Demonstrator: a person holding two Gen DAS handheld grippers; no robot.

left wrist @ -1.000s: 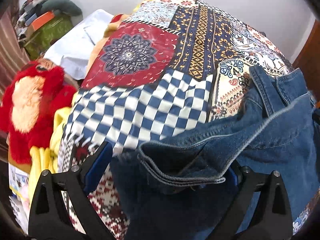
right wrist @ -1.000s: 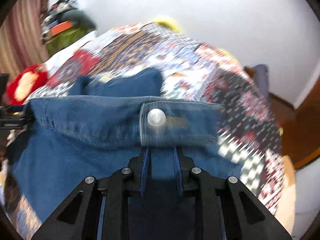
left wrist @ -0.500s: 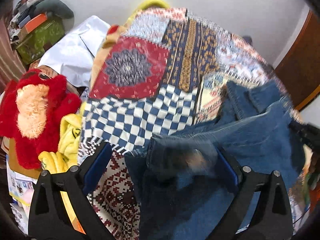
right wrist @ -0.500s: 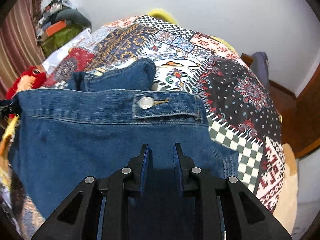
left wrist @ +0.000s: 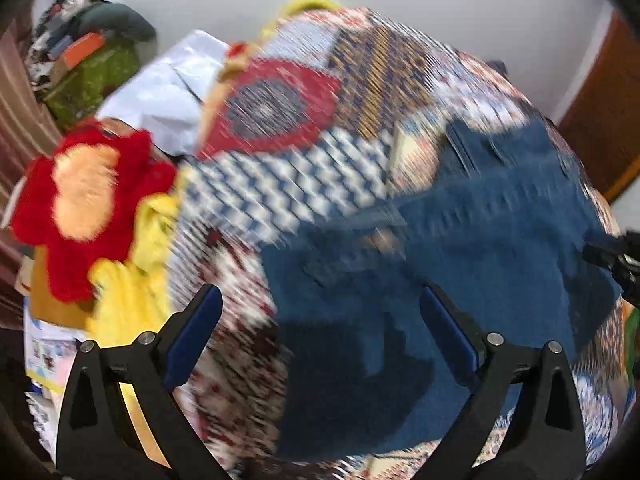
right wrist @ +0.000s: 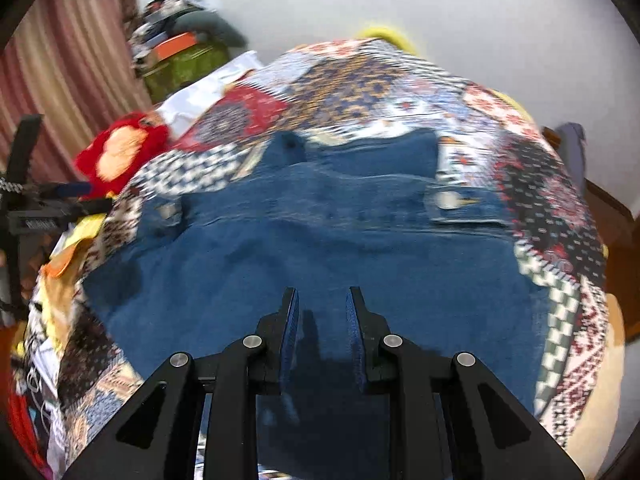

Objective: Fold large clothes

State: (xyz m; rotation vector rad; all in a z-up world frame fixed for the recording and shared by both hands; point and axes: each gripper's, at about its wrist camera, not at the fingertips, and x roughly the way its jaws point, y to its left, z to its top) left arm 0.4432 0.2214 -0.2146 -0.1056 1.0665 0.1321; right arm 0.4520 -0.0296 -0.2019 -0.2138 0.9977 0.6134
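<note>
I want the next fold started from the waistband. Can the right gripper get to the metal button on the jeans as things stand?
Probably yes. The right gripper hangs over the jeans holding nothing, and the button lies uncovered ahead and to its right. Only flat denim lies between them. The left gripper is off to the other side.

The jeans [right wrist: 320,248] lie flat on the patchwork blanket [right wrist: 380,80], which covers the bed. A stuffed toy [left wrist: 84,204] sits off the blanket's left edge, with a pile of things [right wrist: 180,52] behind it by the wall (too blurry to tell apart).
</note>
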